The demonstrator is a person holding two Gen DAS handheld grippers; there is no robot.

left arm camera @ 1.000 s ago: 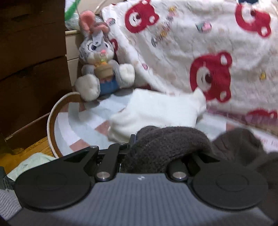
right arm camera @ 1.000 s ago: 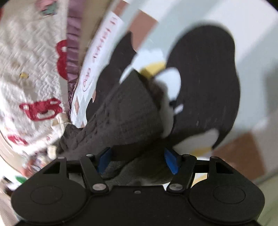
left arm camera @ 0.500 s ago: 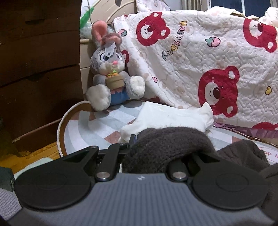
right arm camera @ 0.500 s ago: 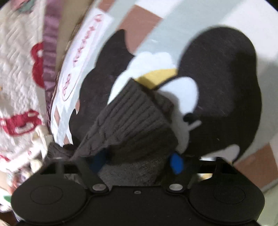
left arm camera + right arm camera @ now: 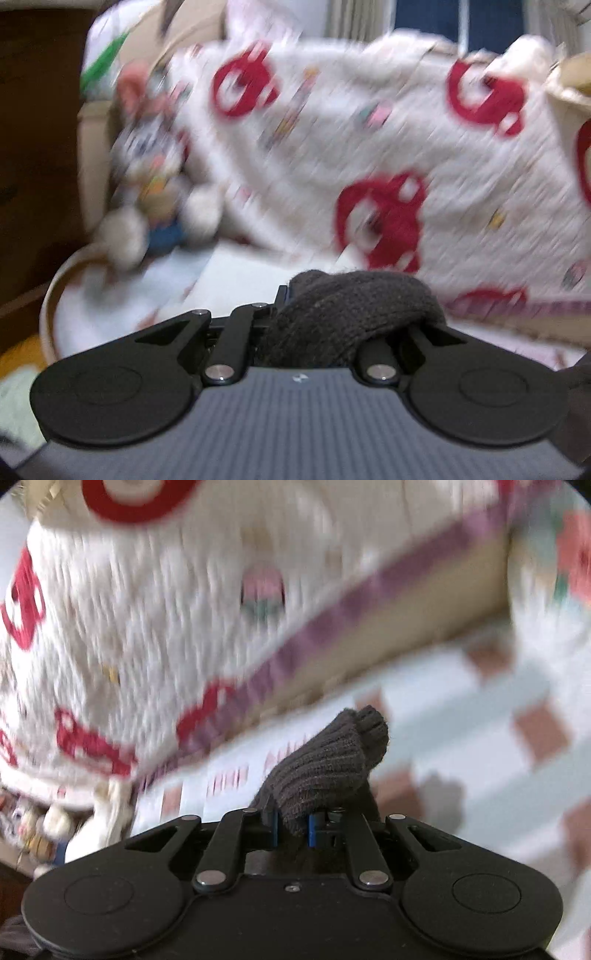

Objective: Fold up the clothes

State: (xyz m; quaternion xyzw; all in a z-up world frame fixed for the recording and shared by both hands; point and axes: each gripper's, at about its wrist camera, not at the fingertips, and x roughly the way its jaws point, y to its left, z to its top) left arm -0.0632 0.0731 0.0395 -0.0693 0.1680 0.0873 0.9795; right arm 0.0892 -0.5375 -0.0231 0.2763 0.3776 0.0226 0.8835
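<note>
Above the checked rug [image 5: 480, 709], beside the bear blanket [image 5: 369, 147], the right gripper [image 5: 291, 825] is closing on the dark sweater [image 5: 325, 764]. The left gripper [image 5: 332, 325] pinches it too, tipped slightly down.

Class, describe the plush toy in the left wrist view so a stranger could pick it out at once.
Find the white blanket with red bears draped over the bed. At its left foot, on the patterned rug, sits the plush toy: grey, with pink ears and white paws, though blurred.
</note>
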